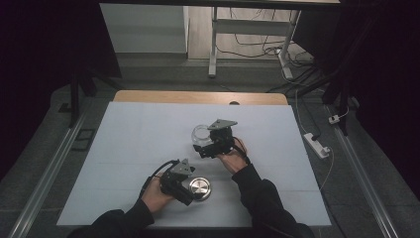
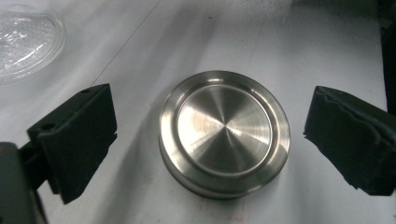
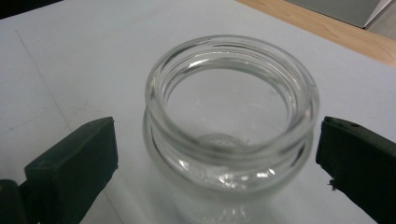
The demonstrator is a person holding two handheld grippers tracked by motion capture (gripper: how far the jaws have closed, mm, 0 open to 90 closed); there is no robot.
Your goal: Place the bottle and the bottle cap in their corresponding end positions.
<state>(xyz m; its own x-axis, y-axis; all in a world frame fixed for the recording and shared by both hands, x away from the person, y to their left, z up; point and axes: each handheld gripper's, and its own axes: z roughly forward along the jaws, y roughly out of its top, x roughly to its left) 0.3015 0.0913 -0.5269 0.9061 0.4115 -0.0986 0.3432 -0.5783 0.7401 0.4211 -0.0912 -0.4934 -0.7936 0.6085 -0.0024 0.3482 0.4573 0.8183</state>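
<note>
Left gripper (image 2: 210,135) spread wide astride the flat steel lid (image 2: 224,133), right gripper (image 3: 217,154) equally wide around the upright glass jar (image 3: 231,121); neither touching

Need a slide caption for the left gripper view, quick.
Left gripper open, jaws clear on either side of the metal lid lying flat on the white table.

My table (image 1: 148,129) wears a white sheet with a bare wooden edge at its far side. Beyond it stands a white frame (image 1: 214,44) amid loose cables (image 1: 257,49). A power strip (image 1: 317,145) lies on the grey floor to the right.
</note>
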